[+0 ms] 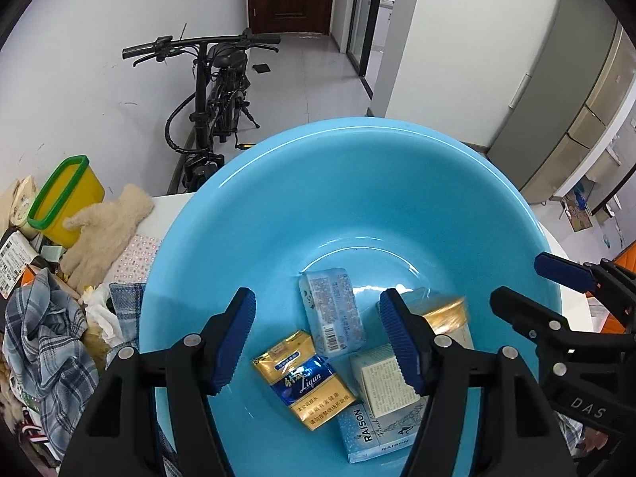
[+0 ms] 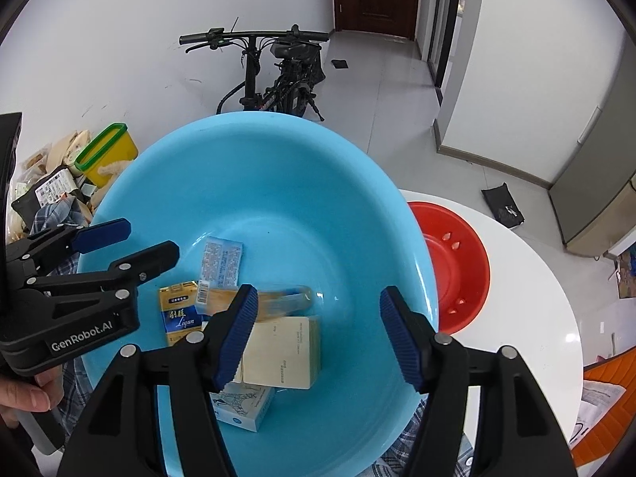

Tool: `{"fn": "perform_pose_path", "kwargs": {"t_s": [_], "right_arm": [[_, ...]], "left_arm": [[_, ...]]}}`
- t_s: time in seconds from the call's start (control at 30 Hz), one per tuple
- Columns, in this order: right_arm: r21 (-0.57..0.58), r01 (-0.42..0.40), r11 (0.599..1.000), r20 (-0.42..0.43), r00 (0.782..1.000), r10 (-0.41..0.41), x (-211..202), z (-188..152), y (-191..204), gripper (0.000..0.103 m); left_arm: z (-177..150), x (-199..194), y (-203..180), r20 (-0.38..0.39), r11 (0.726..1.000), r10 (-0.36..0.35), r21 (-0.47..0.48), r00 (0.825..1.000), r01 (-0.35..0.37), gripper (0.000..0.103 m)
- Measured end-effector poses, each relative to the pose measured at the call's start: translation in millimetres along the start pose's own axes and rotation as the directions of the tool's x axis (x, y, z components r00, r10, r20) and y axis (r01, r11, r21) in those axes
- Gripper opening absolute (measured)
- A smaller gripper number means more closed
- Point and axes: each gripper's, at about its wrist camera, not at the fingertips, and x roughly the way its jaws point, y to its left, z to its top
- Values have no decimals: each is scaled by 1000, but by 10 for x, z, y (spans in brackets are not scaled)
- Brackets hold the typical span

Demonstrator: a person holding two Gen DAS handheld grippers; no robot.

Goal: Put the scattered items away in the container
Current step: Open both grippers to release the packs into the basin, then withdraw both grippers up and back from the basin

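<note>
Both your grippers hang over the blue basin [image 1: 357,198], jaws apart and nothing between the pads: the left gripper [image 1: 318,342] above the near-left of the bowl, the right gripper [image 2: 314,334] above its near-right.

Nearest you in the basin floor lies the pale blue RAISON box [image 1: 373,433], flat, with a cream box [image 2: 286,351] resting partly on it. Just beyond sits the gold-and-blue Liqun pack [image 1: 306,377], then the light blue wrapped tissue pack [image 1: 332,312] towards the middle. A gold-topped item [image 1: 445,314] shows blurred beside the cream box; what it is I cannot tell. All of these are already in.

What looks left is the heap by the basin's left rim, on the white table [image 2: 528,278]. Closest is the plaid cloth [image 1: 47,349]: soft, limp and light, so pinch a bunched fold rather than a flat edge and expect it to trail. Beyond it is the fluffy beige glove [image 1: 107,226], also soft; clamp across the palm, not a finger. Both will likely compress a lot, so close well down.

Further along stands the yellow bin with a green rim [image 1: 67,194], rigid and probably light; take it by the rim wall if it belongs in.

The basin's glossy sides are slippery, so drop items towards the centre. A red bowl [image 2: 457,262] sits against the basin's far-right rim.
</note>
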Motion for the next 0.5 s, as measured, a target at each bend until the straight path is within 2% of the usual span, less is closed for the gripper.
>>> {"fn": "perform_pose_path", "kwargs": {"t_s": [0.17,0.27,0.47,0.5], "right_arm": [[15,-3,1000,12,1000,3,-33,-14,-35,63],[6,8,1000,50,999,-8,-118,-30,-1,71],[16,-8,1000,98,995,6,-261,-8,21,74],[24,-9,1000,104,995,6,-277,2,12,80]], "left_arm": [[-10,-28,13,9,1000,-9,-5,1000,9,67],[-19,-92,32,39,999,-26,-30,999,27,67],[4,-256,-7,99,999,-37,1,994,37,67],[11,-283,-24,108,999,-50,13,993,49,67]]}}
